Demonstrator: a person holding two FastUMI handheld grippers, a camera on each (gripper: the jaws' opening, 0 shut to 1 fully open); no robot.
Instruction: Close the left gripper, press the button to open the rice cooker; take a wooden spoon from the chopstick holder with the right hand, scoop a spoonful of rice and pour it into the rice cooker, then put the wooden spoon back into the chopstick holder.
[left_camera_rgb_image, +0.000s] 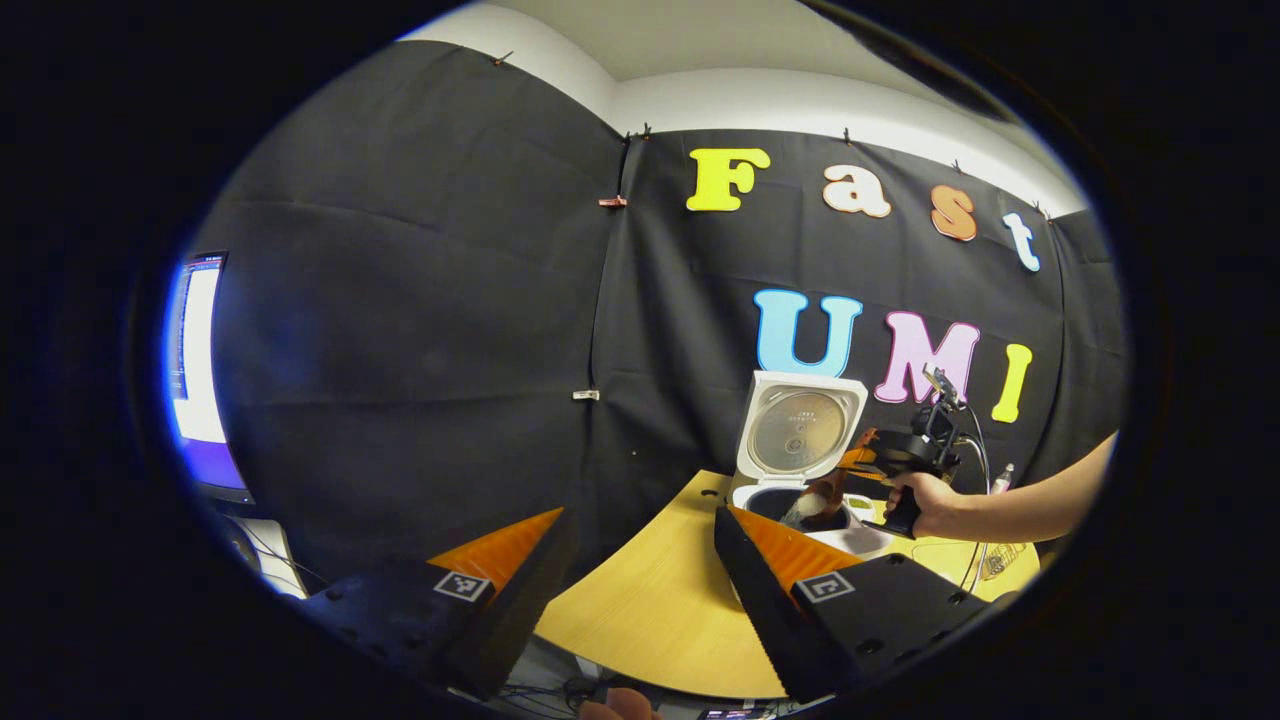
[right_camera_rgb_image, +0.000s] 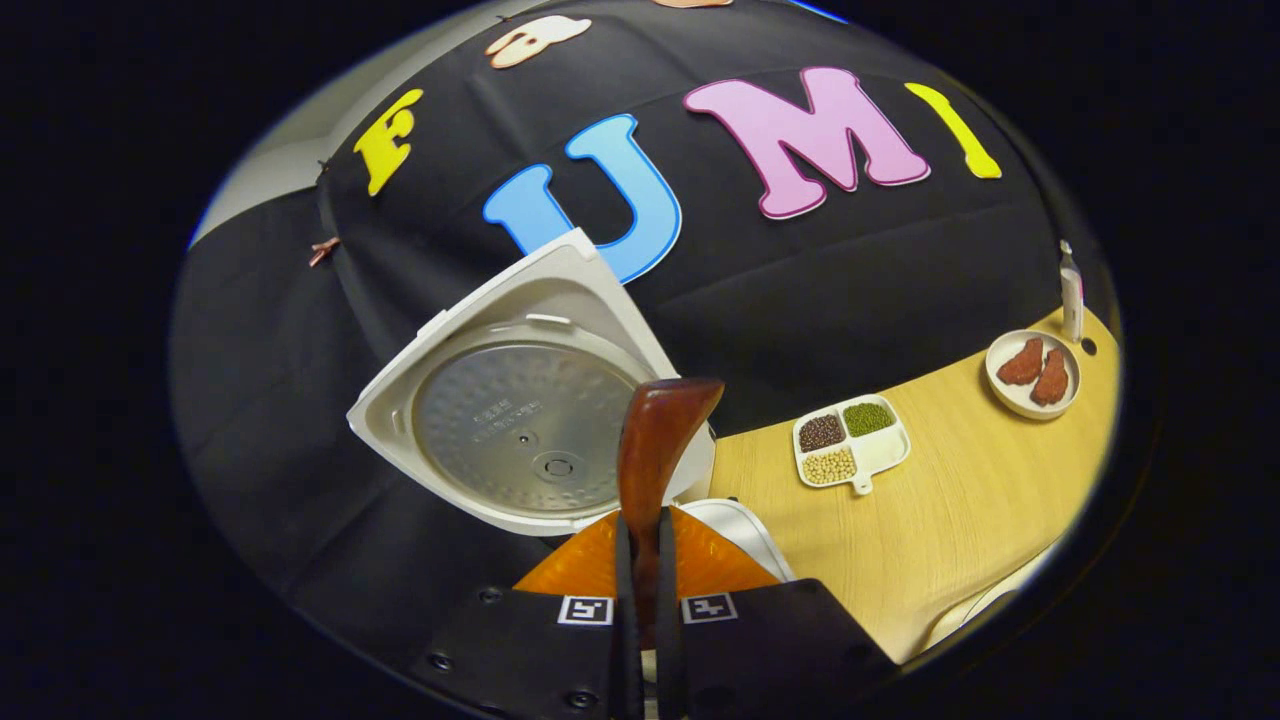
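Observation:
The white rice cooker (left_camera_rgb_image: 800, 440) stands open on the wooden table (left_camera_rgb_image: 650, 600), its lid upright. In the left gripper view my left gripper (left_camera_rgb_image: 640, 545) is open and holds nothing, well short of the cooker and left of it. Farther off, a hand holds my right gripper (left_camera_rgb_image: 868, 458) above the cooker's pot, with the wooden spoon (left_camera_rgb_image: 815, 505) tipped down into it and something white at its bowl. In the right gripper view my right gripper (right_camera_rgb_image: 642, 530) is shut on the wooden spoon (right_camera_rgb_image: 660, 430), in front of the cooker lid (right_camera_rgb_image: 520, 420). The pot's inside is hidden.
A divided white dish of beans (right_camera_rgb_image: 850, 445) lies right of the cooker. A round plate with two brown pieces (right_camera_rgb_image: 1035, 372) and a small white bottle (right_camera_rgb_image: 1070, 290) sit at the far right. A lit monitor (left_camera_rgb_image: 200, 370) stands off the table's left.

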